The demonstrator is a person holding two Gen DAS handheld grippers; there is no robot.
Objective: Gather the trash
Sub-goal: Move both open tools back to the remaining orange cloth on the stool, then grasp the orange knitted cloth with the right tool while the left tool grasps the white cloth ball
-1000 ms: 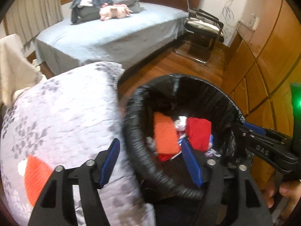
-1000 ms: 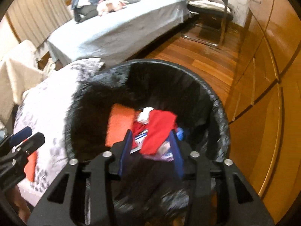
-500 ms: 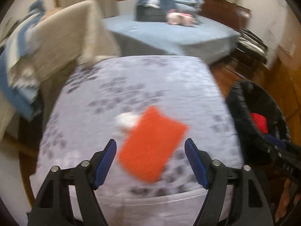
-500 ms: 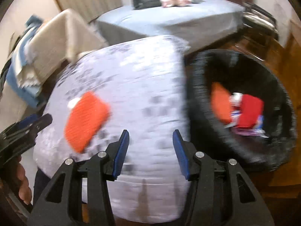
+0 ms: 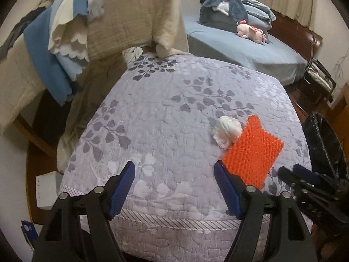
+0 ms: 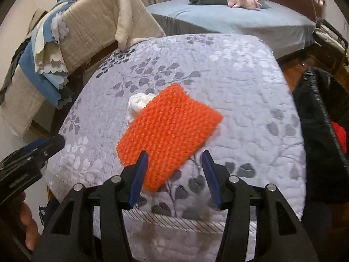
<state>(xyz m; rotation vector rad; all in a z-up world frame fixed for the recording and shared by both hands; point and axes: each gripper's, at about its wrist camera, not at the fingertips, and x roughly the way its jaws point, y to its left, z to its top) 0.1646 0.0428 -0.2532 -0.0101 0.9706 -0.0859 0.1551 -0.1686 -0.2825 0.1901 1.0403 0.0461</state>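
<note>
An orange knitted cloth (image 5: 253, 150) lies on the lavender leaf-patterned quilt (image 5: 163, 113), with a crumpled white tissue wad (image 5: 226, 131) touching its far edge. My left gripper (image 5: 173, 166) hangs open over bare quilt, left of the cloth. My right gripper (image 6: 174, 156) hovers above the near edge of the orange cloth (image 6: 170, 131). Its jaws are opening and the pads press on nothing. The tissue wad (image 6: 137, 102) peeks out behind the cloth. The black-lined bin (image 6: 316, 113) stands at the right and holds something red (image 6: 340, 133).
A chair draped with beige and blue cloths (image 5: 130, 21) stands behind the quilt on the left. A blue-sheeted bed (image 5: 240, 43) with piled clothes and a pink plush lies beyond. A folding chair (image 5: 318, 76) is far right. A white box (image 5: 47, 187) sits on the floor.
Both views have swung left from the bin to the quilt. The orange cloth now lies under the right gripper, and the bin has slid to the right edge.
</note>
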